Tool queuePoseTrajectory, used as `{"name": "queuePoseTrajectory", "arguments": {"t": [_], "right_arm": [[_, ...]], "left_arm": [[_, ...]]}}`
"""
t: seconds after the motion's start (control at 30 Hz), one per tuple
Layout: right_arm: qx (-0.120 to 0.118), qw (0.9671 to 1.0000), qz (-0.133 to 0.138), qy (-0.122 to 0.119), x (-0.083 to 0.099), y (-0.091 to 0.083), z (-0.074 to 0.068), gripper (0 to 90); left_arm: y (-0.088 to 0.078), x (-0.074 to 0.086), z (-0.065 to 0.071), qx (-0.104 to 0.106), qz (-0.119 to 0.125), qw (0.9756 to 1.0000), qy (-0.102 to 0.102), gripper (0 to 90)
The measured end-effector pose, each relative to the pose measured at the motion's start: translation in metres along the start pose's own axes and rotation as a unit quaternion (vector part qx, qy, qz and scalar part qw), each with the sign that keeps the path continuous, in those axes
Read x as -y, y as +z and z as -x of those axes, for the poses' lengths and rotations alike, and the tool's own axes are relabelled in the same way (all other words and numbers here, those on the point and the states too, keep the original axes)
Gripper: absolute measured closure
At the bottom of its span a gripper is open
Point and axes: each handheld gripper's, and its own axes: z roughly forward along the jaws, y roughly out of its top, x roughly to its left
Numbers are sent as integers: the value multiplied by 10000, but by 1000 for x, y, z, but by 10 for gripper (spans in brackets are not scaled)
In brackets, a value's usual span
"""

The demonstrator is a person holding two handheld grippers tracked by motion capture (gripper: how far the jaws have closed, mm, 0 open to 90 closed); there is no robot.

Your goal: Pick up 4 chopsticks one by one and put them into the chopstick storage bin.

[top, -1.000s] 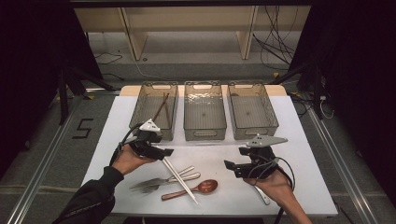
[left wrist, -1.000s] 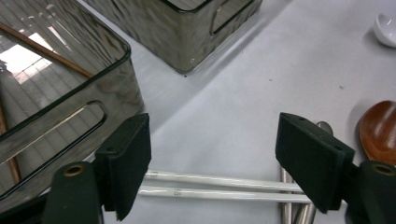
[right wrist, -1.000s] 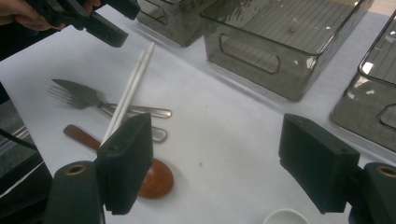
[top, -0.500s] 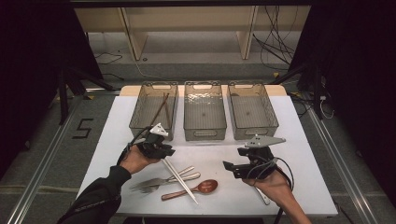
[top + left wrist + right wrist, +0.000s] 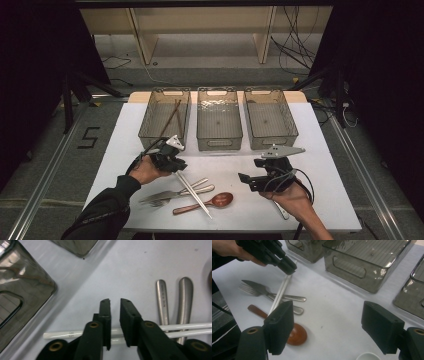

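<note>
Left gripper (image 5: pixel 176 169), jaws just closing, clamped on white chopsticks (image 5: pixel 175 330) at lower left; right gripper (image 5: pixel 327 327) agape, empty.

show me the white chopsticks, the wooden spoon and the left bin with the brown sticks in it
white chopsticks (image 5: pixel 192 188), high view, middle of the pair's shafts
wooden spoon (image 5: pixel 222 199), high view, on its bowl
left bin (image 5: pixel 148 134), high view, on its near rim

Light falls from overhead onto the white table (image 5: pixel 325 165), bright against black surroundings at three and nine o'clock. Shadows are soft and short. The bins' (image 5: pixel 367 262) clear walls carry glare. The close-up black jaws look slightly blurred, perhaps from nearness.
</note>
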Motion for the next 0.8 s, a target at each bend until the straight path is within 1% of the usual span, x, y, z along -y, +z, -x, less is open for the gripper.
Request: {"name": "queuePoseTrajectory", "arguments": {"t": [0.03,0.07,0.1,0.17,0.27,0.37,0.47,0.57,0.63,0.73,0.8], "right_arm": [[-2,10000,-2,2,0,0,0,271],[-3,10000,-3,4,0,0,0,271],[0,10000,-3,1,0,0,0,271],[-2,10000,-3,7,0,0,0,272],[-8,10000,-4,8,0,0,0,272],[-12,10000,-4,4,0,0,0,274],[-10,10000,-6,6,0,0,0,274],[-11,10000,1,4,0,0,0,274],[-7,10000,2,8,0,-1,1,275],[-9,10000,3,4,0,-1,0,275],[-1,10000,10,6,0,-1,0,275]], "left_arm": [[1,0,-1,17,-66,10000,45,837],[4,0,-1,14,-86,10000,16,862],[5,0,-2,7,-156,9999,65,874],[8,2,-3,-28,-198,9998,24,885],[9,4,-7,-55,-302,9995,0,886],[9,7,-11,-39,-309,9995,-86,886],[9,8,-13,-30,-351,9993,-142,886],[8,8,-13,-43,-433,9990,-139,887],[7,10,-15,-13,-472,9988,-160,887],[6,13,-17,-21,-487,9985,-237,886],[4,15,-18,-76,-556,9982,-231,886]]}}
